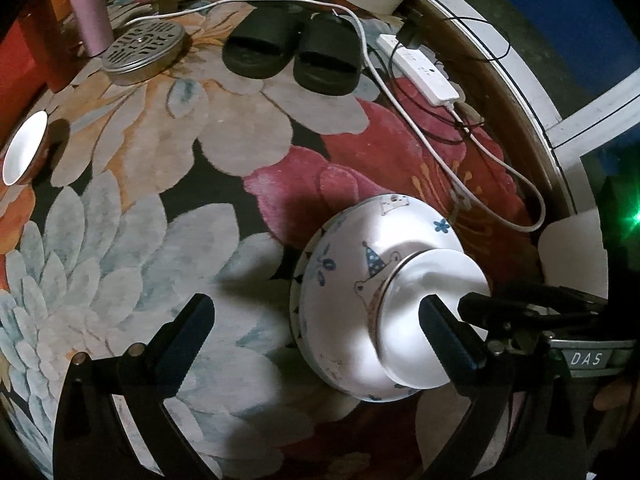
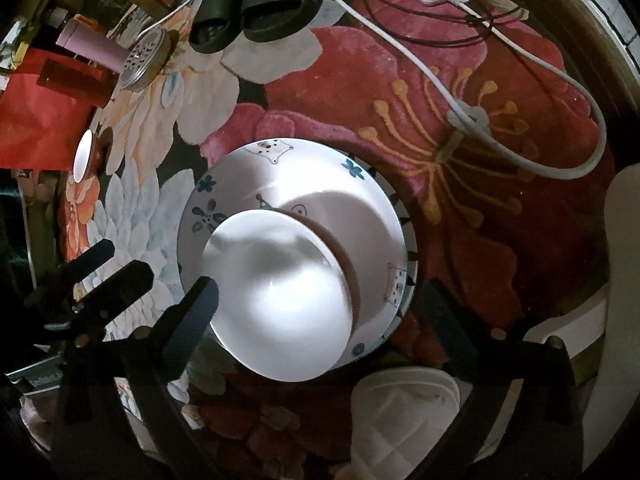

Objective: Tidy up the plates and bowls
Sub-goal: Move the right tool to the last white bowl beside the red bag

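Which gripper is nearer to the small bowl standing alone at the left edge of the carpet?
Left. The left gripper is between the lone small bowl and the bowl stack; the right gripper straddles the stack, farther away.

Open rug (image 1: 132,208) left of bowl stack (image 1: 360,300); cable (image 1: 460,168), slippers (image 1: 288,50) obstruct beyond.

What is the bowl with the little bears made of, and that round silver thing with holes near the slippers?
The bear bowl looks like glazed ceramic: smooth, white and shiny, with blue painted pictures. The round holed lid looks like metal: silvery grey, with a punched pattern and a thin rim. Neither can be told for certain.
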Available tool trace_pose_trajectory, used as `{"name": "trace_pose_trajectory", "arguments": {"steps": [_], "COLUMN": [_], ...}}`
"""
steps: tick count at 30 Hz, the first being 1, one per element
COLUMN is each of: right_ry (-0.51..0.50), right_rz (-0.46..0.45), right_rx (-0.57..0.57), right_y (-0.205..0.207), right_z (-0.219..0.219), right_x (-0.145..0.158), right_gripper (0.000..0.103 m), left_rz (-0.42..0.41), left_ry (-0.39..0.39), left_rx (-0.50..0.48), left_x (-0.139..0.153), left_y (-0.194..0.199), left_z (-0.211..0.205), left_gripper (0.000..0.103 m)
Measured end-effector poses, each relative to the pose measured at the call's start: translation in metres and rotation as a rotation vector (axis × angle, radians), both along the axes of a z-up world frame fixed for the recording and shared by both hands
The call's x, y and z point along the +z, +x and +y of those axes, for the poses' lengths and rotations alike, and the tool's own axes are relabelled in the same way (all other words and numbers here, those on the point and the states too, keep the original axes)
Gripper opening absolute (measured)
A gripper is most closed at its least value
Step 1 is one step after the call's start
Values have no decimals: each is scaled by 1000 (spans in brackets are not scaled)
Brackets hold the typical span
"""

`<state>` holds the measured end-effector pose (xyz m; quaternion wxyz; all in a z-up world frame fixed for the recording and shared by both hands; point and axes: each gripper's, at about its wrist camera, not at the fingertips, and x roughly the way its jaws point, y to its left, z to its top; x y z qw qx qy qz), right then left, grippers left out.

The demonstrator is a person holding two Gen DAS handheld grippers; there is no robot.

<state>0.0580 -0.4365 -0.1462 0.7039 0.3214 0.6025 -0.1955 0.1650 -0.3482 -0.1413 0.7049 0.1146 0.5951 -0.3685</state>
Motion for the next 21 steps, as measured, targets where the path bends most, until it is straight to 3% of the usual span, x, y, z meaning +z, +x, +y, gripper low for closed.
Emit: {"name": "trace_pose_trajectory", "arguments": {"steps": [21], "right_ry": [-96], "right_rz": [-4], "right_rx": [76], "right_y": [40], "right_z": [31], "right_x": [1], "right_gripper": [103], "left_rz": [-11], "left_ry": [26], "left_rx": [108], "left_x": [-11], "left_y": [35], "left_z": [67], "left_gripper": [102]}}
